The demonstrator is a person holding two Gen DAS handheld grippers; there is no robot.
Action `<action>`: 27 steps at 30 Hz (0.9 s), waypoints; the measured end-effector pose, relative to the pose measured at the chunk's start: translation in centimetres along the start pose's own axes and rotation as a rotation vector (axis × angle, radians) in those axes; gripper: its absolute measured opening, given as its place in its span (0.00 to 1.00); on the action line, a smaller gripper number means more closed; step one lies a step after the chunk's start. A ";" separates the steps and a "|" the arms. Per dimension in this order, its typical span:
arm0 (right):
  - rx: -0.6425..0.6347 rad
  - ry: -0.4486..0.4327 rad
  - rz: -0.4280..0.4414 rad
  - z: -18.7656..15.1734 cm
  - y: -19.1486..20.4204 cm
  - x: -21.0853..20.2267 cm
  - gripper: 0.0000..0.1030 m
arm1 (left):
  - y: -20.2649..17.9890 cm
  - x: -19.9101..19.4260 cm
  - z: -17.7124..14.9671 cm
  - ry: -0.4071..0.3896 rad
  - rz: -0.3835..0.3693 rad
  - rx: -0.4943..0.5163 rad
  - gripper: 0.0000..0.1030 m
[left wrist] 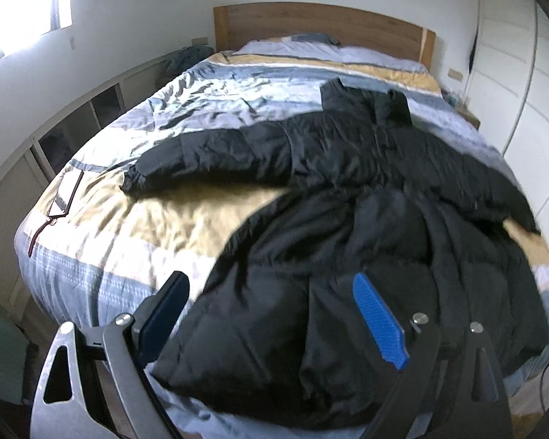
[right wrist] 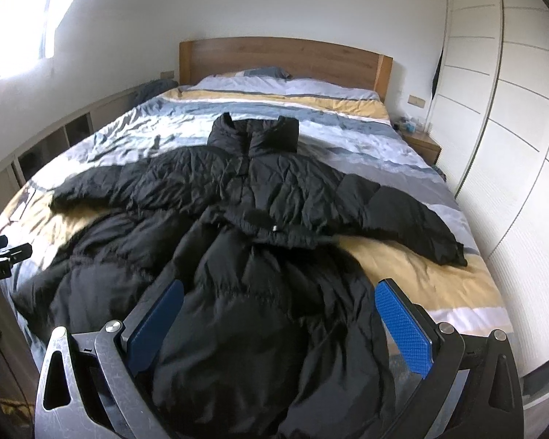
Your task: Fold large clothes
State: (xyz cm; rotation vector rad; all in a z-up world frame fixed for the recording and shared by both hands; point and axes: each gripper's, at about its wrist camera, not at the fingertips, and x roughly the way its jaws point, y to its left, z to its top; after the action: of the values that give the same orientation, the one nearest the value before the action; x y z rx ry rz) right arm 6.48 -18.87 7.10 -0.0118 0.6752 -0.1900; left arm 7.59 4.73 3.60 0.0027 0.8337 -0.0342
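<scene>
A large black puffer coat (left wrist: 347, 190) lies spread on the bed, collar toward the headboard, sleeves out to both sides, its lower part bunched at the foot of the bed. It also shows in the right wrist view (right wrist: 260, 197). My left gripper (left wrist: 271, 285) is open and empty, held above the coat's lower left part. My right gripper (right wrist: 280, 292) is open and empty above the coat's bunched hem. The left gripper's tips (right wrist: 3, 248) show at the left edge of the right wrist view.
The bed has a striped grey, white and yellow duvet (right wrist: 413, 263) and a wooden headboard (right wrist: 285, 55). A white wardrobe (right wrist: 512, 109) stands on the right, a nightstand (right wrist: 421, 144) beside it. Low shelves (left wrist: 73, 128) run along the left wall.
</scene>
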 end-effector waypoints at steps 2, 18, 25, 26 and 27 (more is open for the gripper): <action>0.020 -0.010 0.007 1.2 -0.7 0.4 1.00 | 0.6 0.2 1.2 -0.006 -0.003 -0.018 0.89; 0.539 0.064 0.034 4.6 -16.8 14.4 1.00 | 2.5 4.5 6.8 -0.008 0.127 -0.074 0.89; 0.774 0.151 0.020 0.3 -23.9 22.9 1.00 | 1.5 9.5 6.5 0.075 0.168 -0.071 0.89; 0.803 0.154 0.028 -0.3 -24.7 23.8 1.00 | 1.2 10.1 6.5 0.085 0.170 -0.067 0.89; 0.839 0.153 0.043 -0.9 -25.6 24.7 1.00 | 0.9 10.8 6.4 0.096 0.171 -0.062 0.89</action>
State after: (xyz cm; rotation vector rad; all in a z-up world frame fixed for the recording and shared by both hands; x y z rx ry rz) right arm 20.43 -48.36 -7.05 0.8278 0.7048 -0.4235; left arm 19.60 5.22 -0.06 0.0179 0.9274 0.1539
